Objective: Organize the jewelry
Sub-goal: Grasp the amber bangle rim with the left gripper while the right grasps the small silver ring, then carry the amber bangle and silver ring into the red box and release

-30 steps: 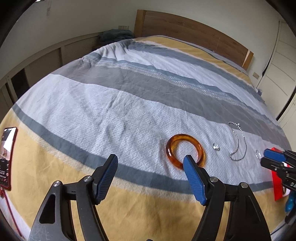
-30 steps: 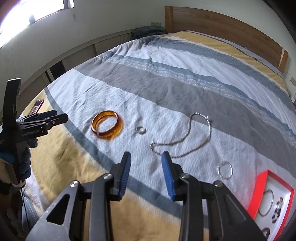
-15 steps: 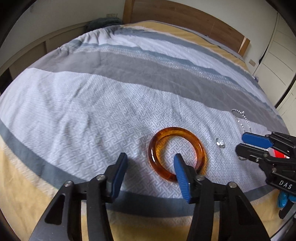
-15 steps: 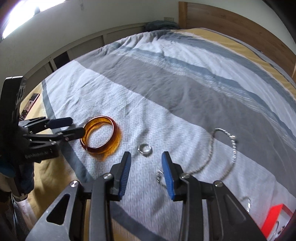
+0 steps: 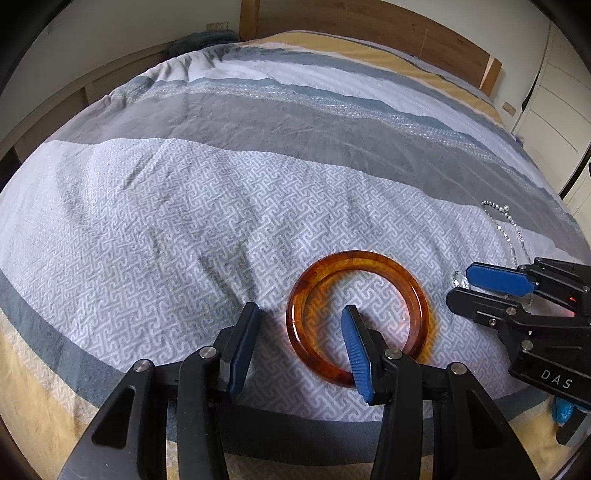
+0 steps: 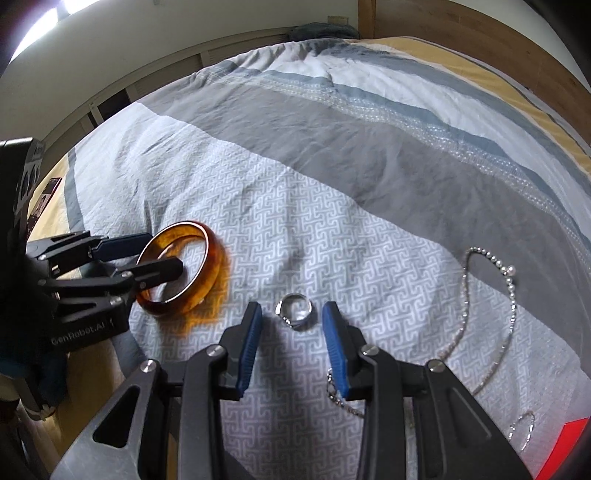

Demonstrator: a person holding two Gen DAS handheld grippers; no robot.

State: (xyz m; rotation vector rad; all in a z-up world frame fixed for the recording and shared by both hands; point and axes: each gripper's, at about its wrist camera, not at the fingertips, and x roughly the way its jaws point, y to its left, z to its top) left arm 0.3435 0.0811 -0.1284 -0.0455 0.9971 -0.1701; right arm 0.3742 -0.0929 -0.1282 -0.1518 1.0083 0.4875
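An amber bangle point(image 5: 406, 280) lies flat on the patterned bedspread. My left gripper point(image 5: 301, 308) is down over its left rim, one fingertip inside the hoop and the other outside; the jaws are closing and the pads are not pressing on it. In the right wrist view the bangle point(image 6: 212, 273) shows with the left gripper point(image 6: 155, 254) astride it. A small silver ring point(image 6: 306, 314) lies just ahead of my right gripper point(image 6: 291, 306), between its open fingertips and untouched. From the left wrist view the right gripper point(image 5: 460, 285) hovers by the ring point(image 5: 461, 278).
A silver bead necklace point(image 6: 465, 295) curls on the bedspread to the right of the ring, with a thin silver hoop point(image 6: 524, 424) nearer. A red tray corner point(image 6: 569, 435) shows at the lower right. A phone point(image 6: 48, 192) lies far left. The wooden headboard point(image 5: 369, 26) stands behind.
Both grippers have dropped toward the bedspread. The left jaws have narrowed and now straddle the bangle's rim. The right gripper has shifted from the necklace's end to the ring.
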